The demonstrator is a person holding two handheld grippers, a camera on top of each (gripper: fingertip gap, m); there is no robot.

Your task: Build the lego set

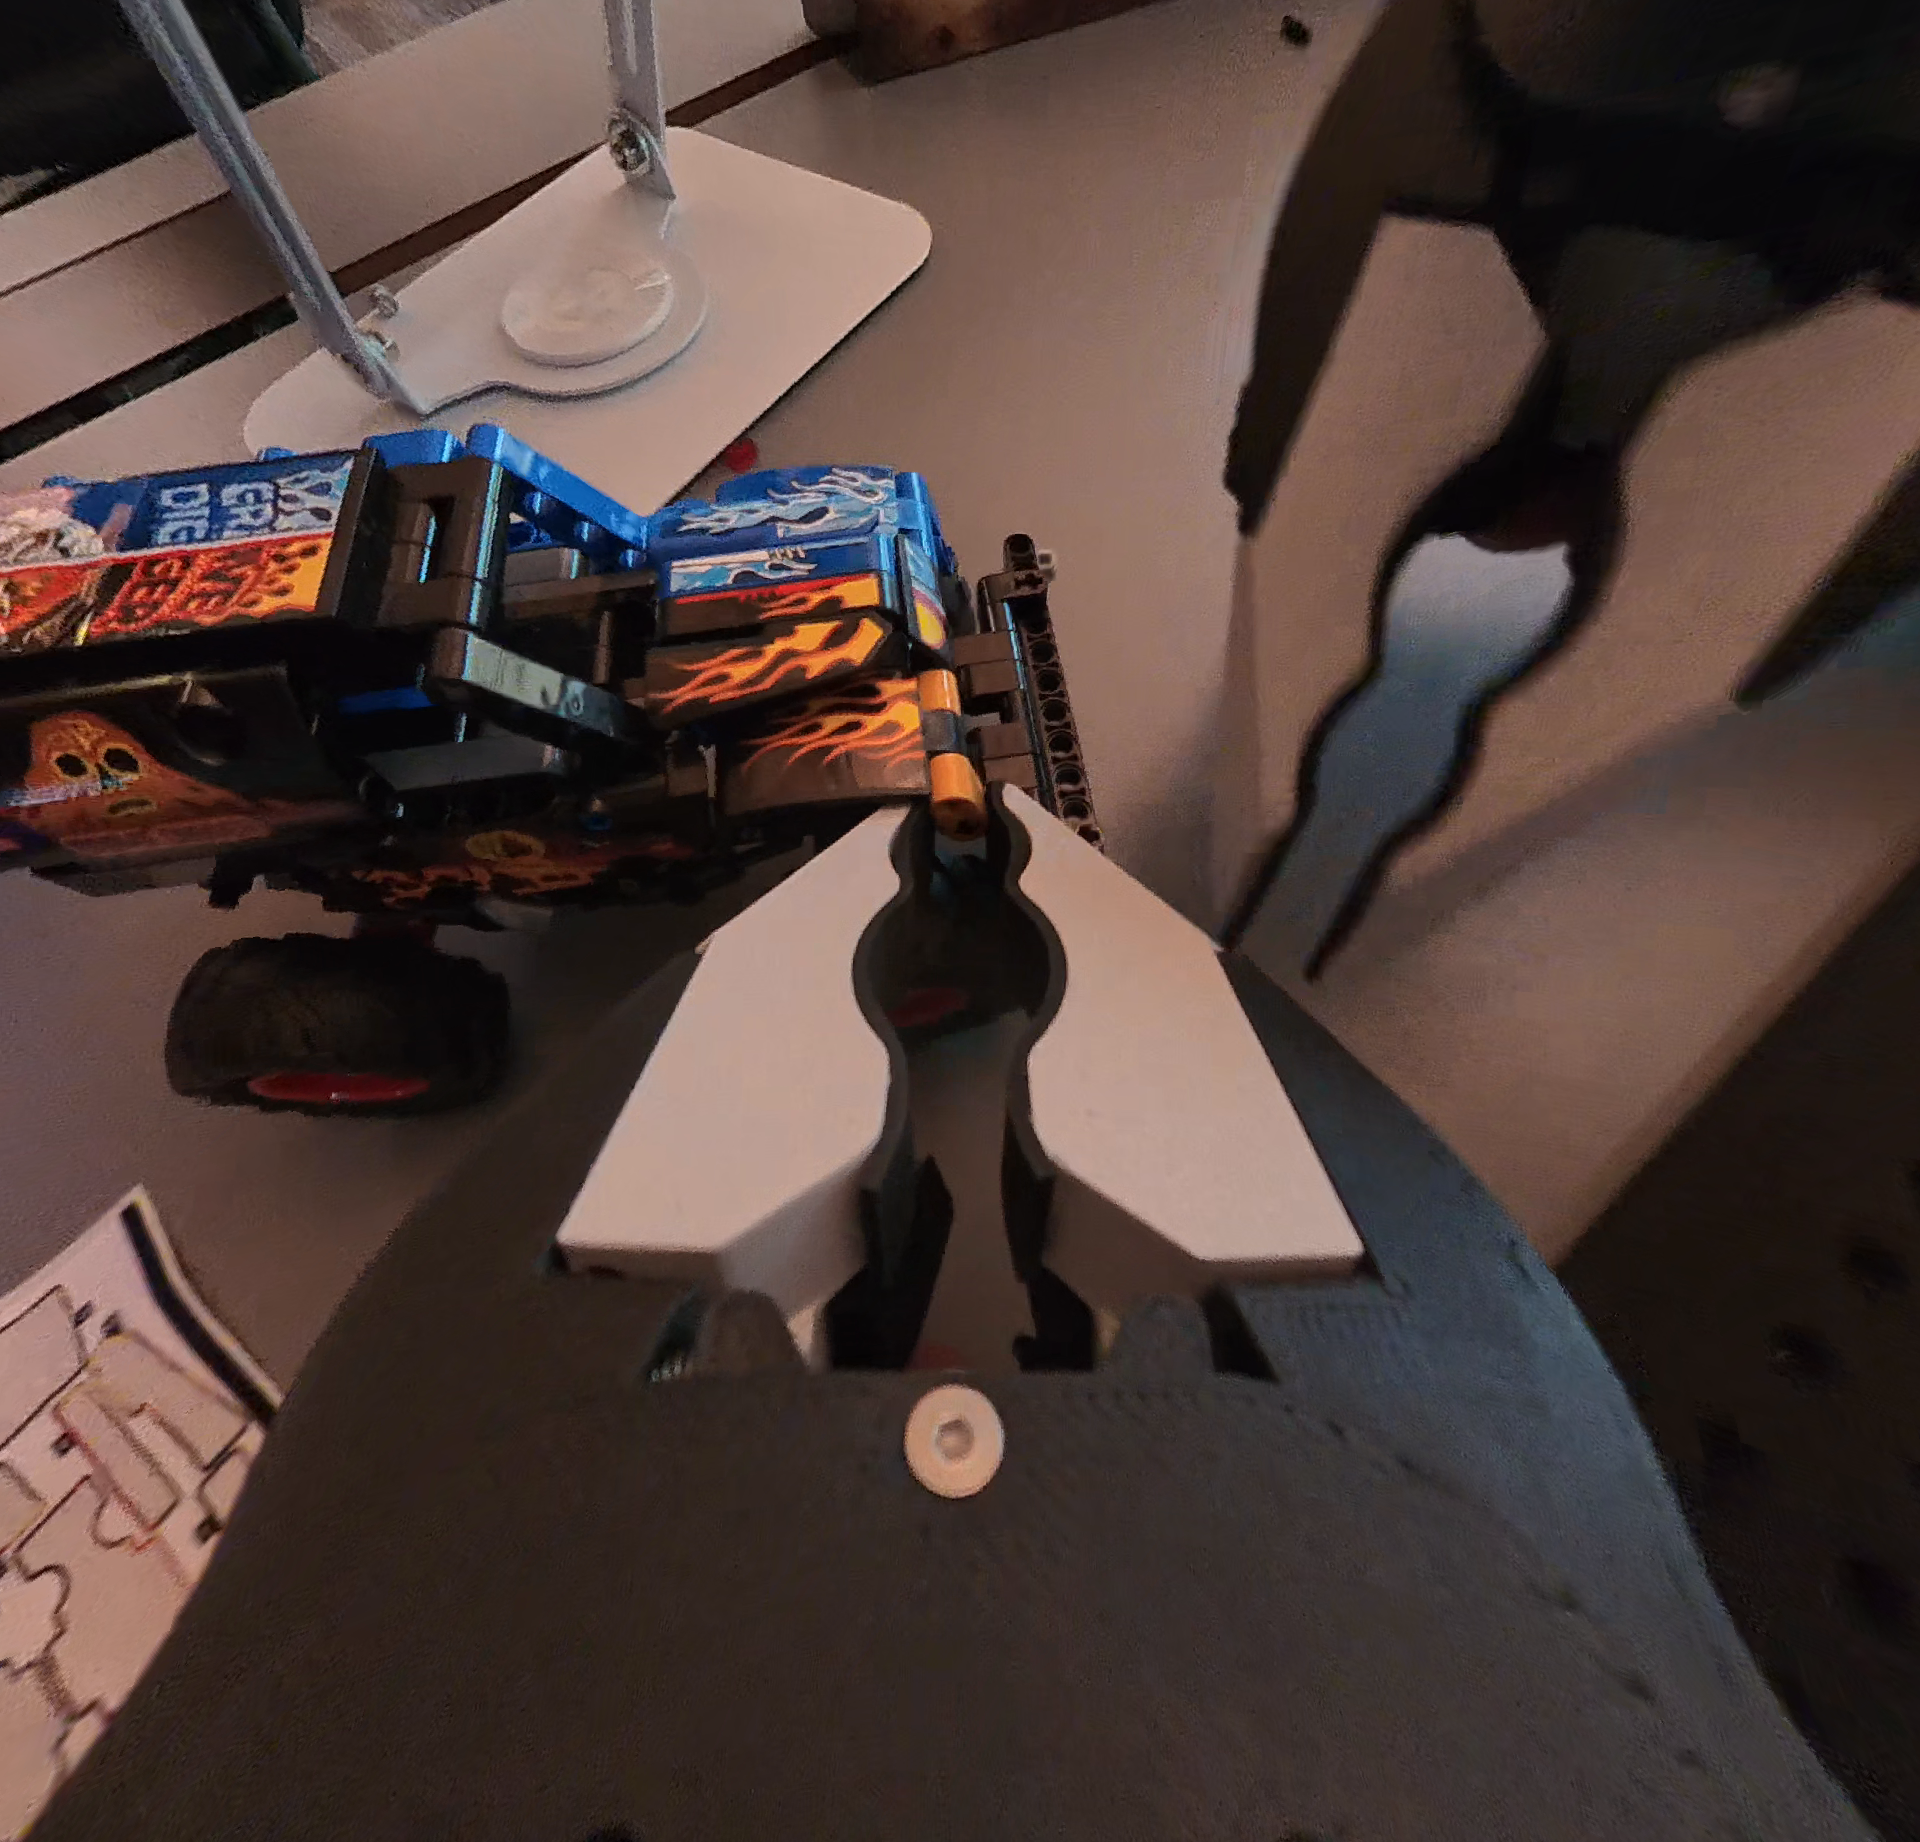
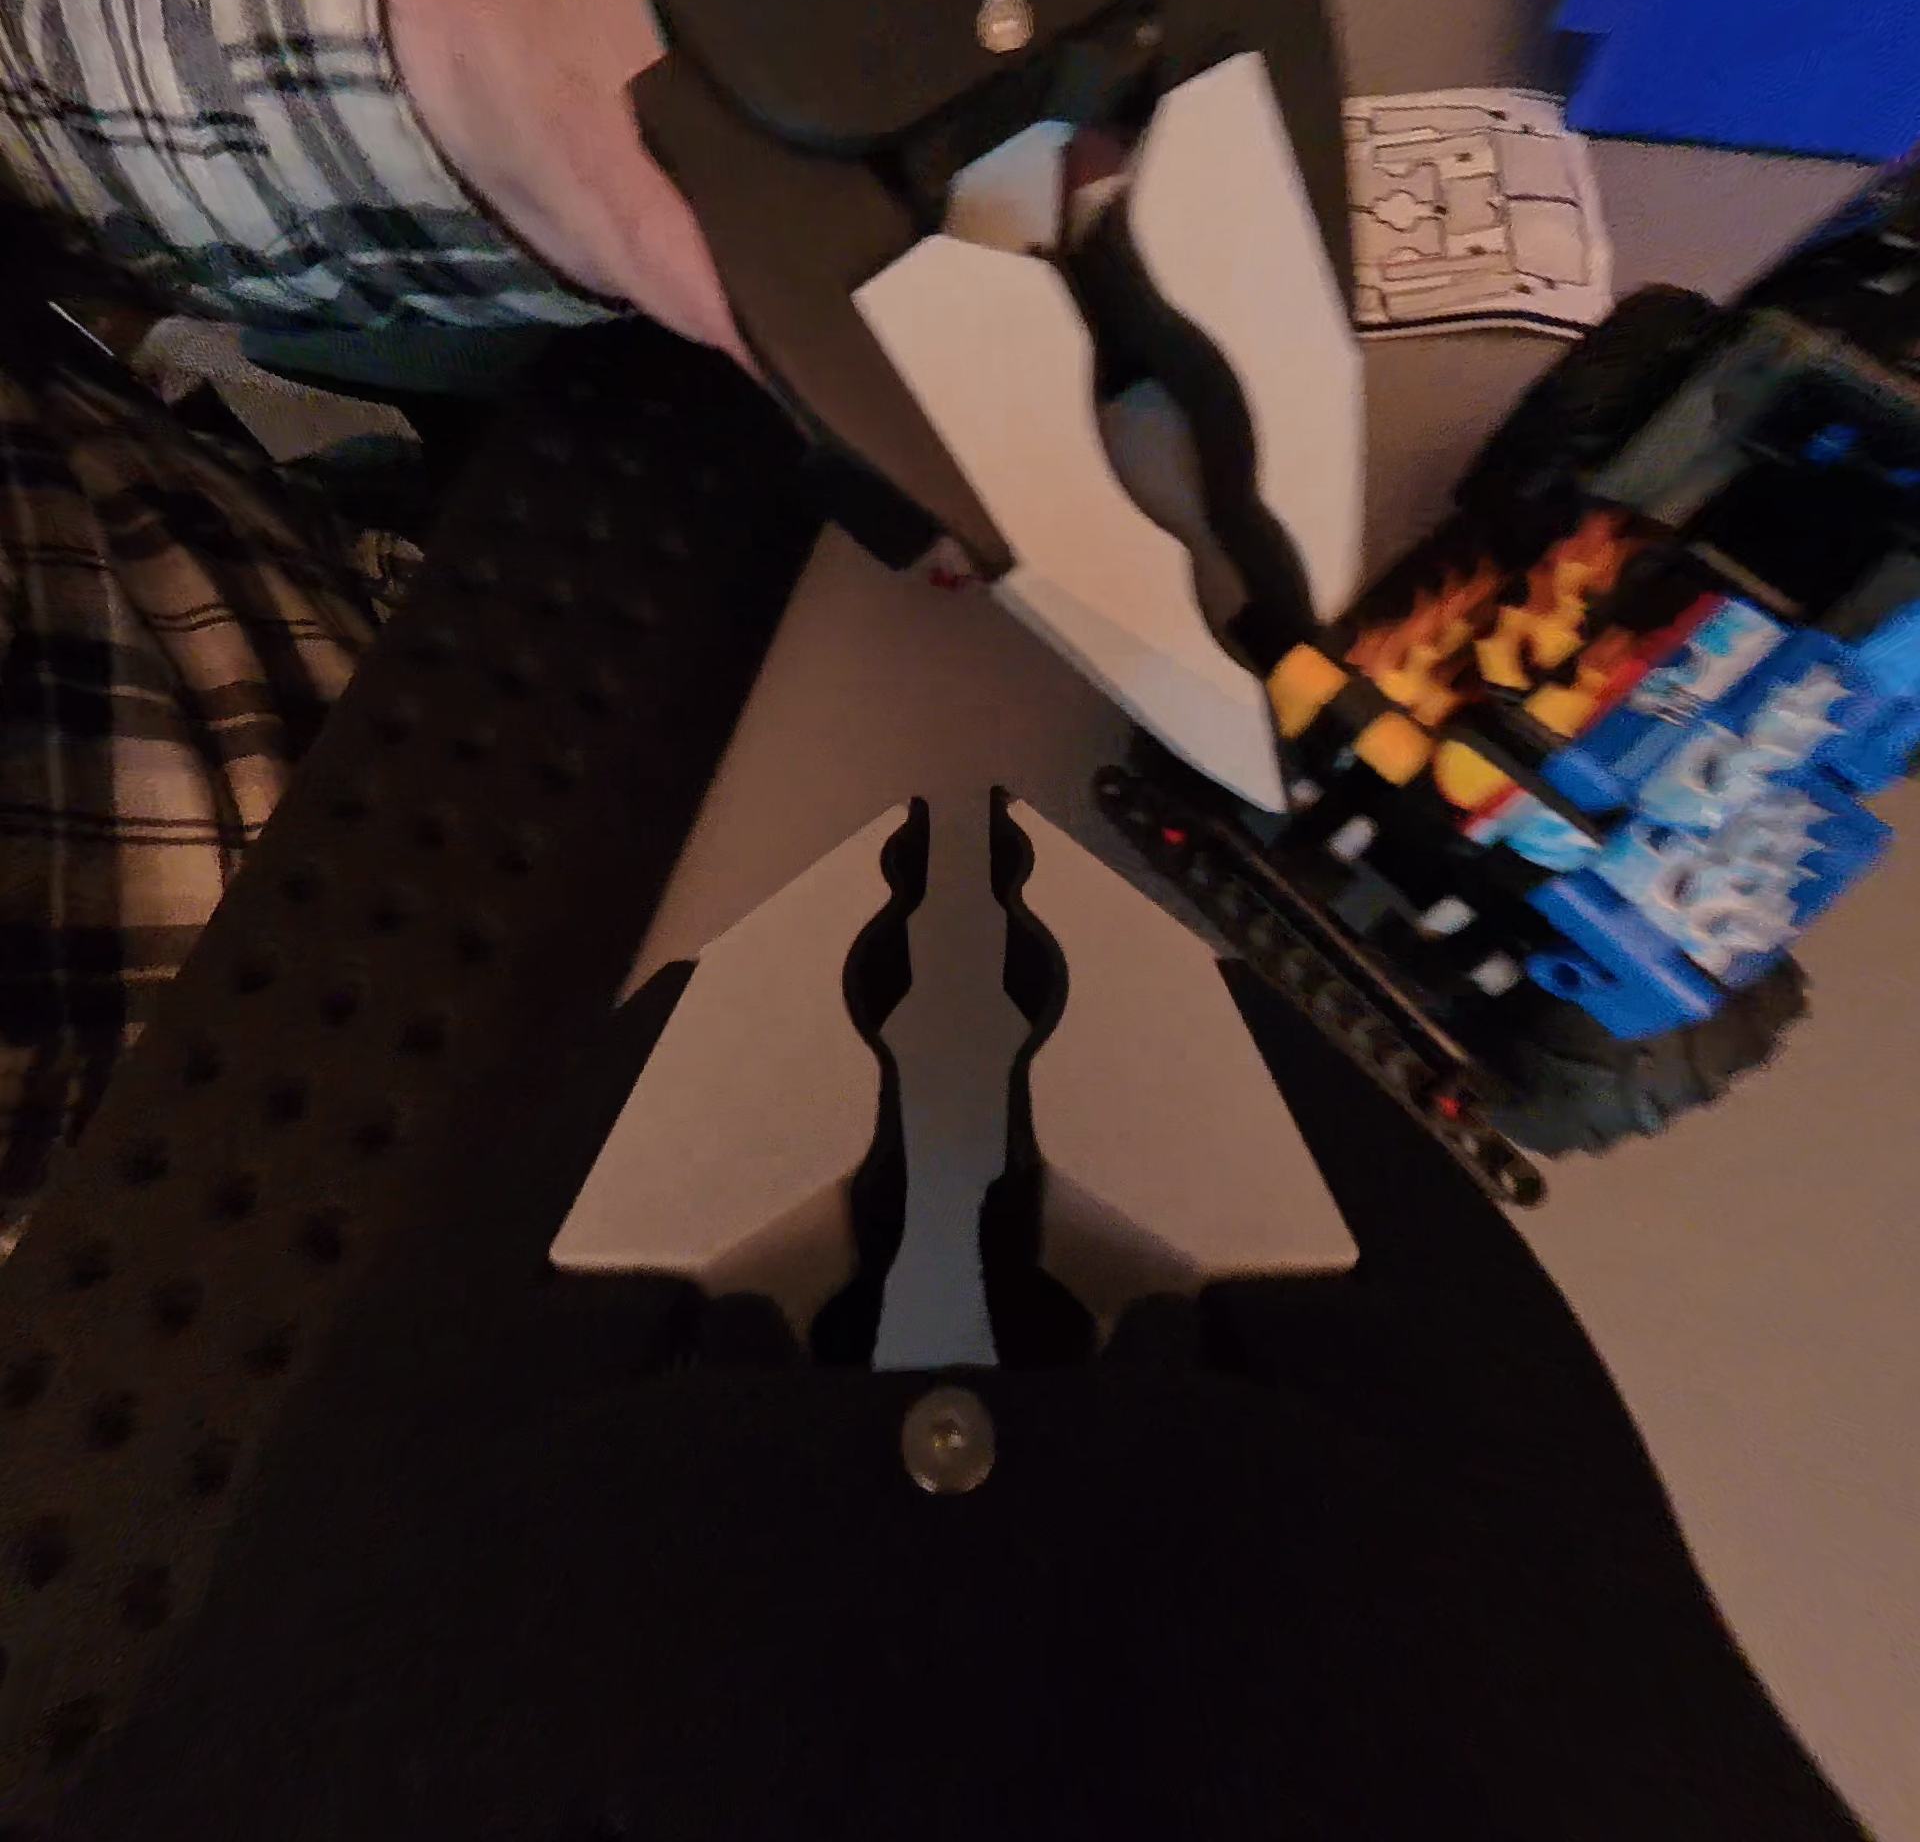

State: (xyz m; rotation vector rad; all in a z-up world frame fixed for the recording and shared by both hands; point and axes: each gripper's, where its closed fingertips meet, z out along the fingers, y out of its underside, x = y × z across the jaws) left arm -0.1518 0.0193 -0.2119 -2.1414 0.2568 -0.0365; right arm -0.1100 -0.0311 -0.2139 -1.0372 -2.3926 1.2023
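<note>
Left hand-held gripper [image 1: 958, 824] clenched on truck [image 1: 499, 670]'s orange pin [image 1: 956, 753], frame centre; right hand-held gripper [image 2: 951, 816] released, empty, above desk [image 2: 831, 712].

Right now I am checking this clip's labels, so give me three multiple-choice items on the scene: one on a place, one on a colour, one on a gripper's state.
1. Where does the sheet of line drawings lie?
A. on the table near the truck
B. on the truck's roof
C. in the right gripper

2. What colour is the hub of the truck's wheel?
A. green
B. red
C. white

3. How does the right gripper stand?
A. shut on a wheel
B. shut on the sheet
C. open, holding nothing

Answers: 1 A, it lies flat on the grey table; 2 B, a red disc shows inside the black tyre; 3 C, bare table shows between its fingertips.
</note>
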